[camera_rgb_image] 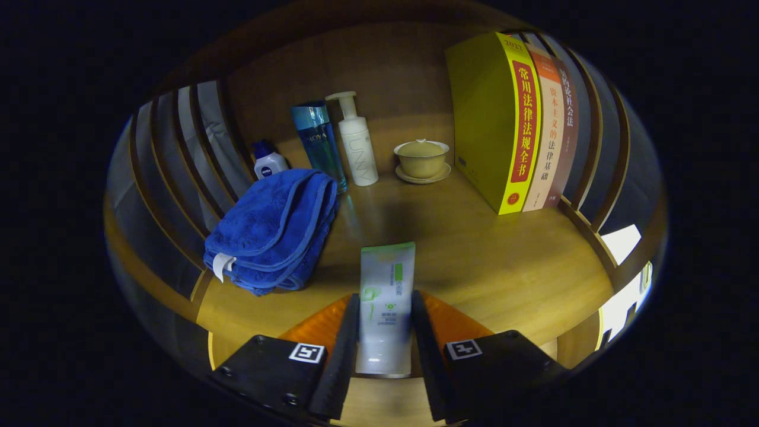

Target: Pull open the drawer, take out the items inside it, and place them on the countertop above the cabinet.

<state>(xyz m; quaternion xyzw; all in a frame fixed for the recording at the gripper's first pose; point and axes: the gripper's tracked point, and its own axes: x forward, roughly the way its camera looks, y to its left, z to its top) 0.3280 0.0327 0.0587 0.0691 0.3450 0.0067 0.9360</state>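
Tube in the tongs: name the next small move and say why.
Probably lower the tube onto the bare countertop and open the tongs. Both fingers clamp it, and it hangs over open wood between the towel and the books.

Wooden countertop (474,249) with towel (273,228), bottles (338,145), books (516,118).

The one camera rides on the gripper (385,332) and looks forward and slightly down along its two fingers, close over the wooden countertop (504,261). A tube (386,296) sits between the fingers, nearest the lens. Beyond them stand bottles (338,142) and books (516,118) against the back panel, a towel (273,228) to the left.
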